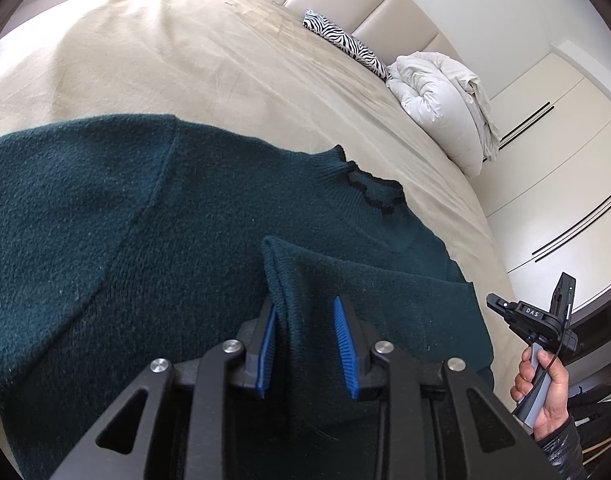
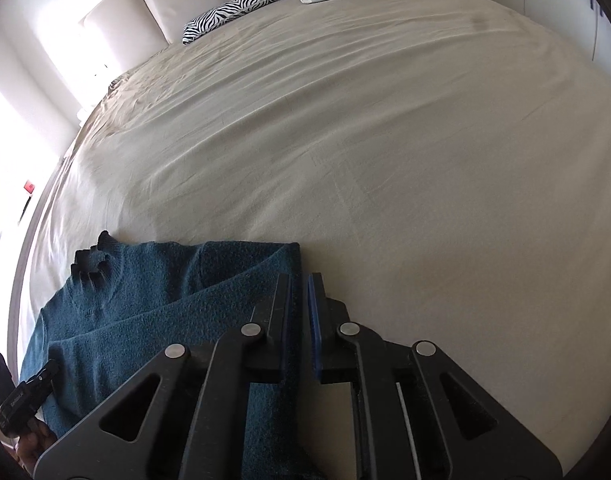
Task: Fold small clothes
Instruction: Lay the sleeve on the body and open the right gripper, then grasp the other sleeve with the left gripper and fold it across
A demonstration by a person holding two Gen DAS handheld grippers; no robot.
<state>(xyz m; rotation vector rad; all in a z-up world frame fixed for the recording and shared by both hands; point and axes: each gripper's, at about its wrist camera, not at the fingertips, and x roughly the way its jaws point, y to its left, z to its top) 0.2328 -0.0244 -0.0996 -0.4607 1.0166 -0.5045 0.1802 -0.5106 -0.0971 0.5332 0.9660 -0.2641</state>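
Left wrist view shows the dark green sweater (image 1: pixel 165 216) spread flat on the bed (image 1: pixel 185 60), collar toward two o'clock, one sleeve (image 1: pixel 345 280) folded across the body. The left gripper (image 1: pixel 305 344) stands spread, the sleeve cuff lying loose between its blue pads, not clamped. In the right wrist view the right gripper (image 2: pixel 300 312) has its jaws nearly together over the sweater's folded edge at six o'clock; whether it pinches cloth I cannot tell. For a neat fold, I would align the sleeve straight and smooth the knit first. A zebra-print cushion (image 1: pixel 345 42) and white duvet (image 1: pixel 437 92) sit well apart at one o'clock, obstructing nothing.
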